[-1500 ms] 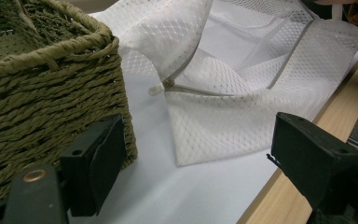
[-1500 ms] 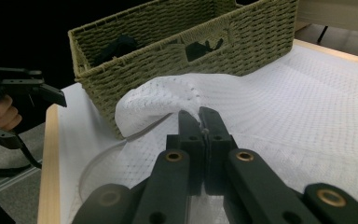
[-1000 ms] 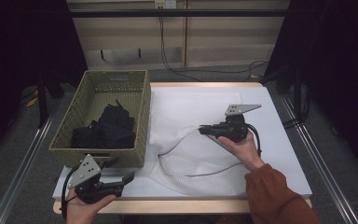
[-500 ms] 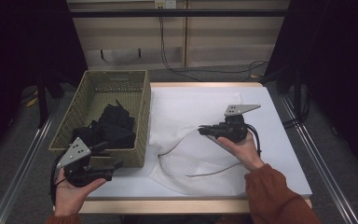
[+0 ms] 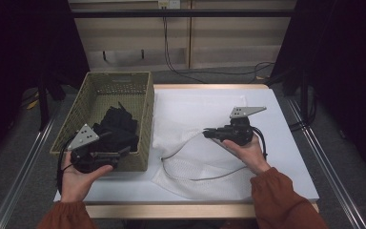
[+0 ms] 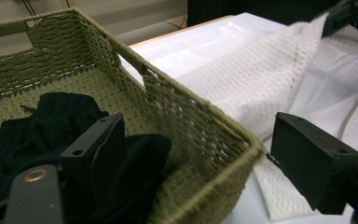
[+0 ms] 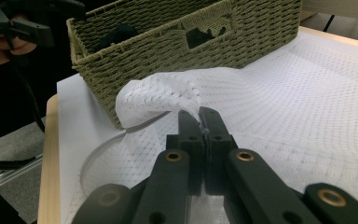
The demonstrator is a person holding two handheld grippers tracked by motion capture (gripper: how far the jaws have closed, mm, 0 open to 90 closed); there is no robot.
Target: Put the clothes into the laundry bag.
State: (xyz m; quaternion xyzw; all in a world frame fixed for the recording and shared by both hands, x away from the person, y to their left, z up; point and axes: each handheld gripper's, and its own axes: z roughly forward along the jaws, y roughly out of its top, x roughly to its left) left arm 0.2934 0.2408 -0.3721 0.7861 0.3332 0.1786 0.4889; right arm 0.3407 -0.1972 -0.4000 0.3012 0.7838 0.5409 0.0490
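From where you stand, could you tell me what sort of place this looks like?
Probably a lab set up for recording, not a home: a bare table on a metal frame with rails, loose cables along plain wall panels, and a handheld gripper pinching a white mesh bag.

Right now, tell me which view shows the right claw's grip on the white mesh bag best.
The right gripper view: the right claw is shut on a lifted fold of the white mesh bag, seen close up. The high view shows that grip small and far off. The left gripper view shows the bag's raised edge beyond the basket.
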